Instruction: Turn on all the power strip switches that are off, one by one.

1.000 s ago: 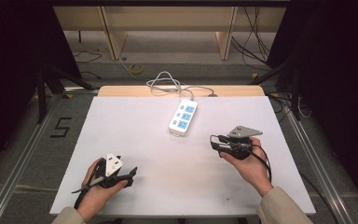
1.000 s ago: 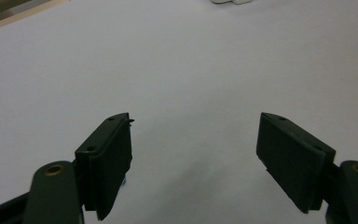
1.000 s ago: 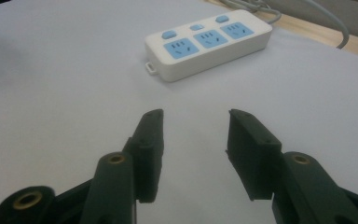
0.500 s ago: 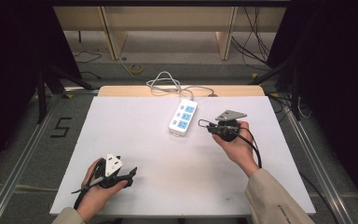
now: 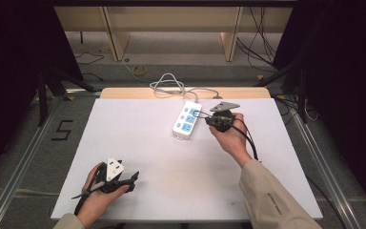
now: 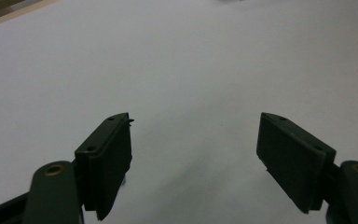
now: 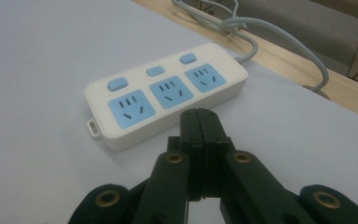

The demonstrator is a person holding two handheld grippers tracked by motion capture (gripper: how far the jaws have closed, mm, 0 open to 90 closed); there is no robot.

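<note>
A white power strip (image 5: 187, 119) with blue sockets and blue buttons lies on the white table (image 5: 138, 143), its grey cord (image 5: 171, 86) running off the far edge. In the right gripper view the power strip (image 7: 168, 95) sits just beyond my right gripper (image 7: 200, 122). That gripper's jaws have just been closing and now meet with nothing between them. In the high view my right gripper (image 5: 201, 116) hovers at the strip's right side. My left gripper (image 5: 134, 179) rests near the table's front left; its jaws (image 6: 193, 154) stand wide apart over bare table.
A wooden strip (image 5: 124, 92) borders the table's far edge. Wooden legs (image 5: 114, 38) and loose cables lie on the floor beyond. Metal rails (image 5: 19, 162) run along both sides of the table. A "5" mark (image 5: 63, 130) is on the floor at the left.
My right gripper has moved left and away from me, toward the power strip, and its jaws have closed. The left hand has stayed still.
</note>
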